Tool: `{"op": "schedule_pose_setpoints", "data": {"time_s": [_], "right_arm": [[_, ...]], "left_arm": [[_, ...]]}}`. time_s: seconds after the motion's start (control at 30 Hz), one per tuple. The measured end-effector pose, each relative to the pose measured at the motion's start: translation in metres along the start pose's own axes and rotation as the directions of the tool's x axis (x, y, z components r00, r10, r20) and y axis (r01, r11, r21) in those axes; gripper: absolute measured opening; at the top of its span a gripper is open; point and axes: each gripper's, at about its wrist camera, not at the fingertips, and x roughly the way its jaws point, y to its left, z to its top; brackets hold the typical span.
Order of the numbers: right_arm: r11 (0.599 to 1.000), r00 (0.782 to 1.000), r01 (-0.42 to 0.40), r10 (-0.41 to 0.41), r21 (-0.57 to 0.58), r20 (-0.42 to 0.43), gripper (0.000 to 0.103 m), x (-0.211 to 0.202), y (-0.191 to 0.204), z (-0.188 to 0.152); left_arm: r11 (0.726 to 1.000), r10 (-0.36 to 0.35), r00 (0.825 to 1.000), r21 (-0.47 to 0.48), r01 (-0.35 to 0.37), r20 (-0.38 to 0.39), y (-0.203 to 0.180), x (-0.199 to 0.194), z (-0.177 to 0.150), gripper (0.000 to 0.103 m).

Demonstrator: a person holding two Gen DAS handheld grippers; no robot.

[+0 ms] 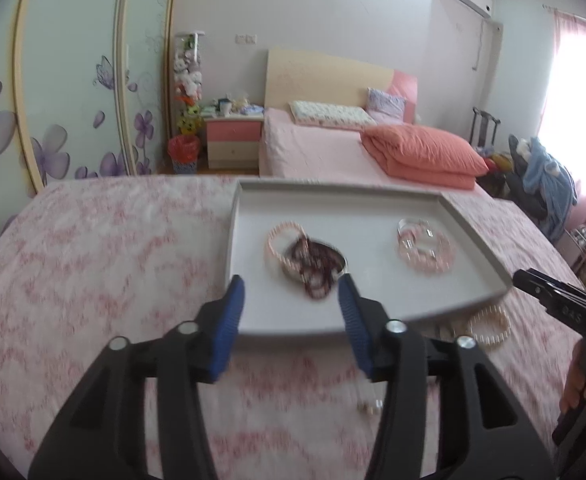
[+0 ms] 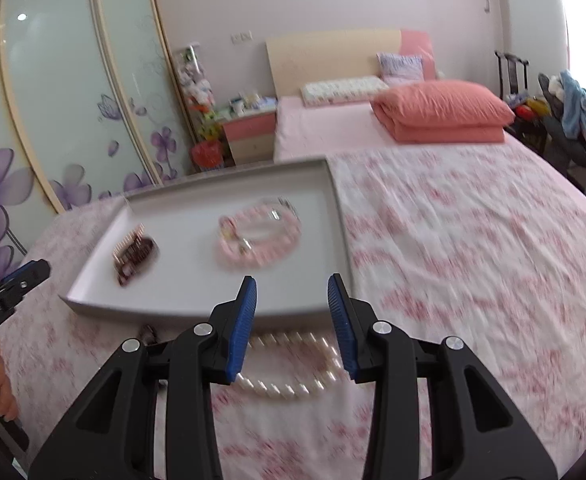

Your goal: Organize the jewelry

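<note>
Surface: a bed cover [image 1: 93, 260] with a pink floral print carries everything.
Tray: a shallow grey tray [image 1: 373, 200] lies flat on the cover.
Left pile: a pale pink bead bracelet [image 1: 281, 236] and a dark red bead string [image 1: 313, 268] lie together in the tray, touching.
Right pile: pink bead bracelets [image 2: 259, 236] with clear and silvery pieces lie in the tray, apart from the dark pile.
Pearl bracelet: the pearl bracelet [image 2: 289, 364] lies on the cover just beside the tray's near edge.
Left tongs: the left tongs [image 1: 291, 296] stand partly open over the tray's near edge, holding nothing.
Right tongs: the right tongs [image 2: 293, 296] stand partly open and empty above the pearl bracelet.
</note>
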Motion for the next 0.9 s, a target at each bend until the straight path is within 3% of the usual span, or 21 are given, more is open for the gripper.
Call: {"op": "schedule_pose_setpoints", "data": {"time_s": [0.23,0.47,0.6,0.9], "right_arm": [[0.998,0.992,0.037,-0.042,-0.045,-0.118,0.038,0.018,0.0,-0.022],[0.993,0.981,0.088,-0.099,-0.076,-0.166,0.031,0.032,0.003,-0.026],[0.99,0.98,0.091,-0.108,-0.104,-0.17,0.011,0.031,0.005,-0.03],[0.984,0.982,0.028,-0.059,-0.174,-0.178,0.011,0.009,0.016,-0.053]], "left_arm": [[0.997,-0.02,0.998,0.076,0.025,-0.062,-0.012,-0.001,-0.027,0.071],[0.992,-0.045,0.993,0.116,0.057,-0.105,-0.021,0.002,-0.042,0.072],[0.989,-0.057,0.991,0.131,0.073,-0.12,-0.026,0.004,-0.049,0.072],[0.976,-0.063,0.984,0.196,0.096,-0.169,-0.045,0.011,-0.059,0.071]]}}
